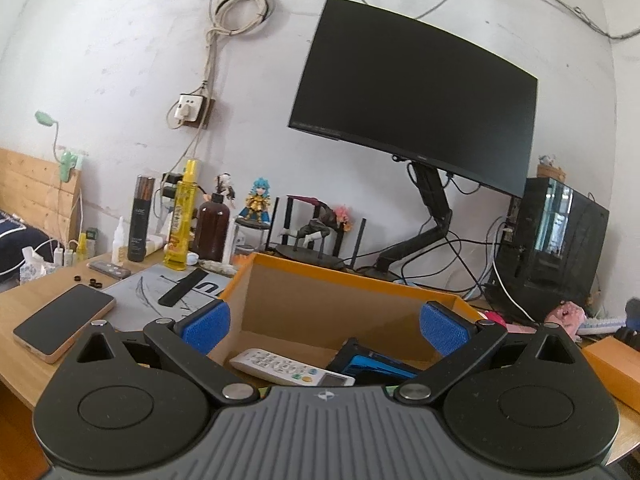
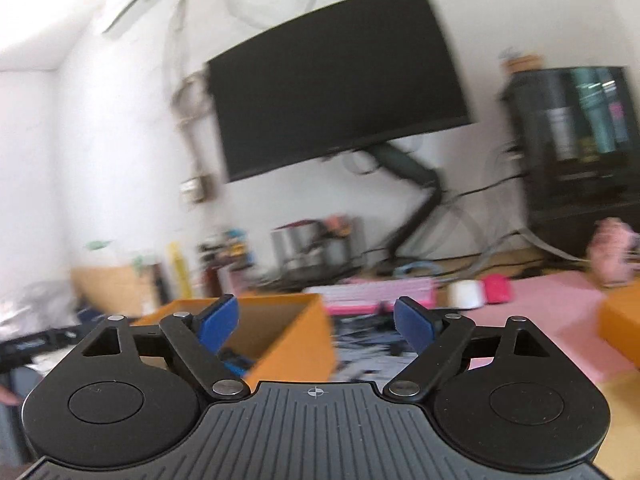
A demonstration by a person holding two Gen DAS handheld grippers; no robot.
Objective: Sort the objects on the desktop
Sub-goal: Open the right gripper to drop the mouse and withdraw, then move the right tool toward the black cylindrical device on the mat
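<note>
An orange-rimmed cardboard box [image 1: 344, 280] stands on the wooden desk, holding a white remote [image 1: 292, 367] and a black-and-blue device [image 1: 372, 362]. My left gripper [image 1: 324, 326] hangs open over the box with nothing between its blue pads. A phone [image 1: 64, 322] lies on the desk to the left, beside a black bar [image 1: 182, 288] on a grey sheet. In the blurred right wrist view my right gripper [image 2: 316, 322] is open and empty, just right of the same box [image 2: 288, 336], above scattered dark items [image 2: 368, 340].
A monitor [image 1: 412, 96] on an arm rises behind the box, with a PC tower [image 1: 556, 248] at the right. Bottles [image 1: 182, 220] and figurines [image 1: 256, 204] line the back wall. A pink keyboard [image 2: 380, 294], pink mat [image 2: 552, 312] and orange lid [image 2: 624, 320] lie right.
</note>
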